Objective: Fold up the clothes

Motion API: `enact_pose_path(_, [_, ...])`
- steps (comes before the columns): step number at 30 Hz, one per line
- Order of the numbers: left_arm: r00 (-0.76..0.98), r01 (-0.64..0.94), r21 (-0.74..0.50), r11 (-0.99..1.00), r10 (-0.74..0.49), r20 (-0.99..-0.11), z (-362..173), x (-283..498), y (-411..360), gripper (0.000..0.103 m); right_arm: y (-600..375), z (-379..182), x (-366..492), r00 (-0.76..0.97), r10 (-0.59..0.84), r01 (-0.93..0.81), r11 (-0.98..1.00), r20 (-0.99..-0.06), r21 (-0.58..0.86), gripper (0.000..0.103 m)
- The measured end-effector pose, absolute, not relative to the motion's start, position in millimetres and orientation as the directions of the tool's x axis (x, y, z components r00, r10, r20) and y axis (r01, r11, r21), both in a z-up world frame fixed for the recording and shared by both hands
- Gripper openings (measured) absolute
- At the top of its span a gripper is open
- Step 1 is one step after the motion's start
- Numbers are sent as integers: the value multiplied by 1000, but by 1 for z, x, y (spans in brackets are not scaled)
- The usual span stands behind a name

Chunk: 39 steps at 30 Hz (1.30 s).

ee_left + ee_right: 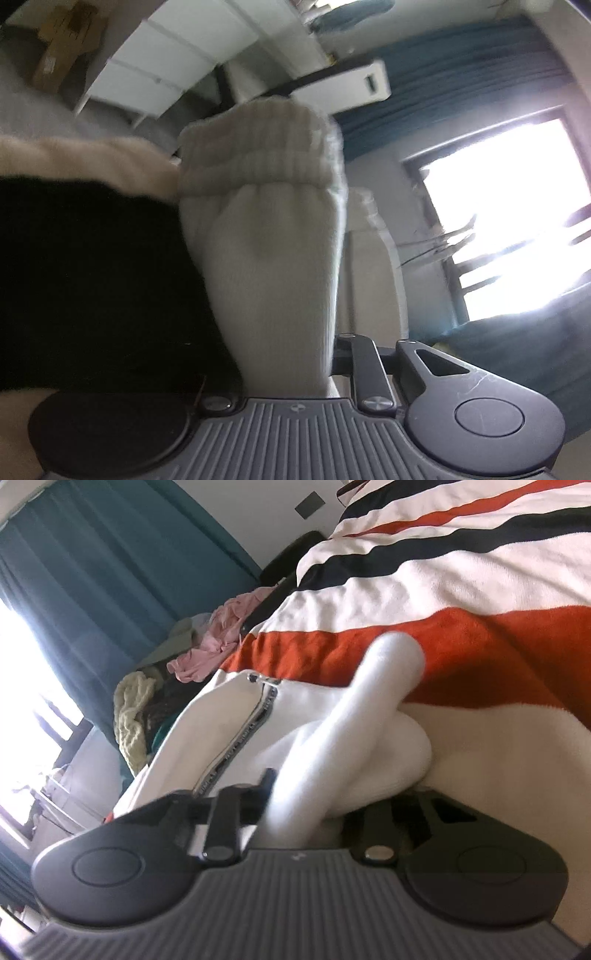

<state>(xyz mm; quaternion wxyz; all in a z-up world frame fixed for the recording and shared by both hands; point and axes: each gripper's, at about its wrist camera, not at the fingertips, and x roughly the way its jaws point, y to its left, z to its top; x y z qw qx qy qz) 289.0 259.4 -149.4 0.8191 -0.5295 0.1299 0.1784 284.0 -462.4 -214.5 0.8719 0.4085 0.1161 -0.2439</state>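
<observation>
In the left wrist view a cream-white sock (273,236) with a ribbed cuff at the top fills the middle and runs down into my left gripper (295,376), which is shut on it; the fingertips are hidden by the fabric. In the right wrist view the white sock (354,716) rises out of my right gripper (303,812), which is shut on it, with the toe end sticking up over the bed. The view is tilted. A white zip-up garment (221,716) lies on the bed just beyond the gripper.
A striped blanket (461,602) in white, orange and black covers the bed. A pile of clothes (177,664), pink, yellow-green and dark, lies at the bed's far end. Teal curtains (110,572) and a bright window (509,214) stand behind. White cabinets (177,66) show in the left wrist view.
</observation>
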Motion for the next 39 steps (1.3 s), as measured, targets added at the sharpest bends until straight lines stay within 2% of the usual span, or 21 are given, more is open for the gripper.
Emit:
enact_pose_path(1, [907,-420,-814,401,171,-384,-145,288,256,17,-461,-211,282,857,-336,515,559,-390,650,12])
enact_pose_path(7, [932,-361,-784,504,198,-302,-116,270,247,15,-448,-180,249,857,-344,515,619,-385,593,11])
enact_pose_path(13, [944,-331,-818,470,178,-279,-95,232,257,14,-440,-159,191,842,-334,535,624,-424,570,11])
enact_pose_path(16, [939,-341,-832,438,187,-287,-81,196,266,14,-435,-146,158,844,-333,534,593,-420,603,11])
enact_pose_path(18, [919,-395,-808,437,203,-339,-73,175,273,14,-434,-145,138,839,-332,544,560,-432,625,11])
enact_pose_path(22, [832,-552,-725,412,217,-510,-83,158,301,15,-438,-161,106,809,-316,588,450,-496,672,11])
enact_pose_path(26, [779,-612,-658,439,189,-598,-95,148,313,18,-443,-177,74,778,-291,627,334,-556,703,11])
enact_pose_path(29, [750,-638,-611,469,198,-632,-94,139,310,26,-445,-192,61,788,-266,610,221,-555,761,13])
enact_pose_path(32, [738,-641,-570,514,210,-641,-81,121,290,34,-445,-196,63,799,-236,598,216,-553,772,15])
enact_pose_path(33, [735,-638,-550,539,213,-644,-76,116,280,41,-446,-198,62,802,-227,594,216,-552,775,17])
enact_pose_path(34, [733,-632,-531,565,213,-646,-73,111,270,50,-447,-199,62,805,-217,591,216,-552,777,23])
enact_pose_path(35, [725,-631,-498,595,222,-652,-70,108,260,54,-447,-201,61,805,-210,591,211,-554,779,27])
enact_pose_path(37, [686,-647,-391,654,276,-674,-64,112,244,66,-447,-204,58,807,-195,590,199,-558,783,47])
enact_pose_path(39, [670,-644,-308,701,322,-668,-55,110,226,76,-445,-203,58,807,-182,590,213,-561,779,49])
